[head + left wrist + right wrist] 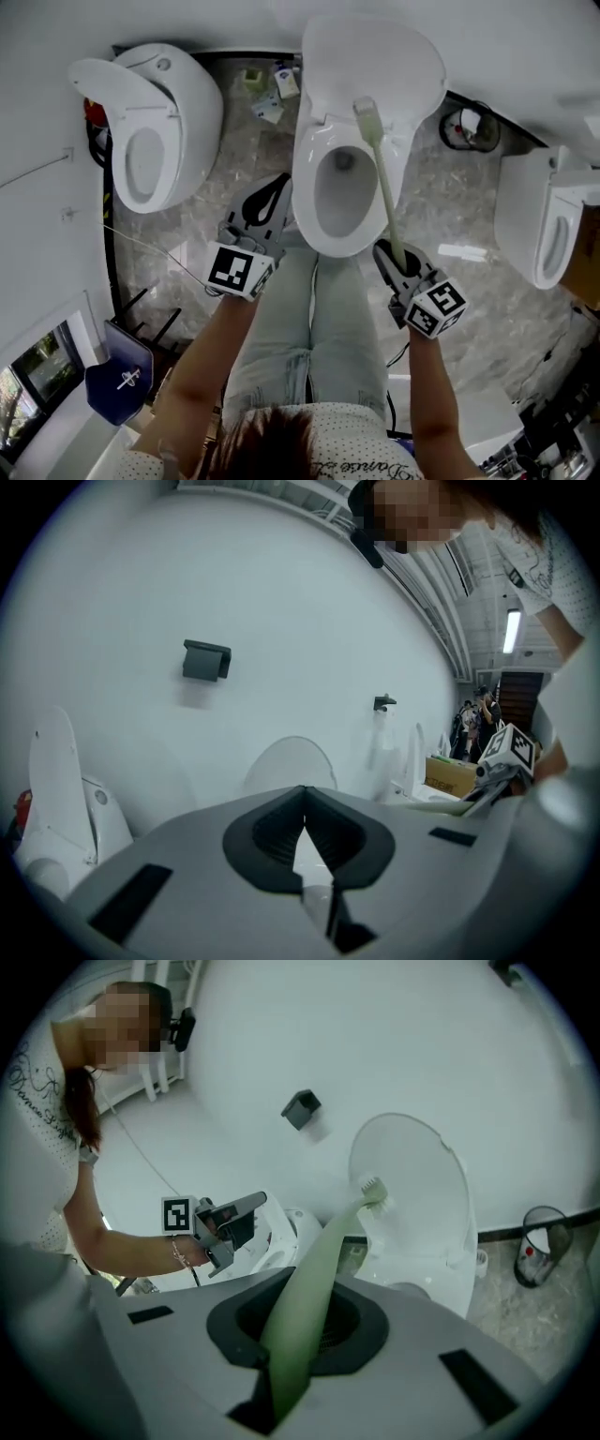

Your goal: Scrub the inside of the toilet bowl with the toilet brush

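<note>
The middle toilet (323,234) stands with its lid (375,56) raised and its bowl (339,192) bare. My right gripper (389,255) is shut on the pale green toilet brush handle (386,192) at the bowl's right front. The brush head (366,112) is up near the lid hinge, above the rim. In the right gripper view the handle (309,1297) runs out from the right gripper (298,1335) to the brush head (373,1190) in front of the lid (422,1176). My left gripper (277,192) hangs shut with nothing in it, left of the bowl. In its own view the left gripper (305,808) points at the wall.
A second toilet (155,131) stands at the left and a third (553,225) at the right. A wire bin (469,127) sits by the wall. Small items (272,89) lie on the floor behind the middle toilet. A blue chair (117,375) is at the lower left.
</note>
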`<control>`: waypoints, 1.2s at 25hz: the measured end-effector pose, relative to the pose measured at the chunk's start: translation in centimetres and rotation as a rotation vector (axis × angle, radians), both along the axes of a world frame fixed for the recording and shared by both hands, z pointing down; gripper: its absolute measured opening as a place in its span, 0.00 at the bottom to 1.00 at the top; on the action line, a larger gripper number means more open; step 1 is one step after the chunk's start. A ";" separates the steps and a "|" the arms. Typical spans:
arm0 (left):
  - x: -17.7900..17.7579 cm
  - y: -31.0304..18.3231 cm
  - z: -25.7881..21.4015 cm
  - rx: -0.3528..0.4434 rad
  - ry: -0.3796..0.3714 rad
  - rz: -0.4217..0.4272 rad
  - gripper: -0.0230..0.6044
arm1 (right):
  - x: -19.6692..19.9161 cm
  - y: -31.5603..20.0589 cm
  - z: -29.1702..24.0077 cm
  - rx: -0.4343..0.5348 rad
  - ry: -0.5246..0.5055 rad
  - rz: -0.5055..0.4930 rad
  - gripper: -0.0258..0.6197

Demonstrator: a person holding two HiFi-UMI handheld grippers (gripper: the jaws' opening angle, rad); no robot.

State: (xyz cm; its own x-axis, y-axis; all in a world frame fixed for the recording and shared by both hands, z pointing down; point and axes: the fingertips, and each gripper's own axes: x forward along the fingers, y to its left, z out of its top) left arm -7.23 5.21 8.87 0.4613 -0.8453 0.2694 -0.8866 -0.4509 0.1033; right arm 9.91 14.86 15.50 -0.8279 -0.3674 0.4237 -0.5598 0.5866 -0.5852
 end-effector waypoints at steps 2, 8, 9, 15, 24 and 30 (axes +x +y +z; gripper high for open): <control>-0.2 0.0 -2.3 0.031 -0.012 0.003 0.04 | -0.1 -0.9 -2.1 0.064 -0.008 -0.005 0.11; -0.3 -0.1 -8.5 0.113 -0.021 -0.009 0.04 | -0.1 -3.6 -7.8 0.203 -0.010 0.015 0.11; -0.2 -0.1 -9.3 0.123 -0.017 -0.011 0.04 | -0.1 -4.1 -8.8 0.229 -0.011 0.020 0.11; 0.6 0.1 -13.3 0.174 0.006 -0.003 0.04 | 0.1 -7.0 -15.3 0.385 -0.019 0.056 0.11; 2.1 -0.1 -17.0 0.184 0.010 0.008 0.04 | 0.9 -9.9 -22.6 0.548 0.012 0.087 0.11; 3.6 0.7 -20.2 0.236 0.039 0.020 0.04 | 1.4 -10.4 -25.8 0.630 0.038 0.109 0.11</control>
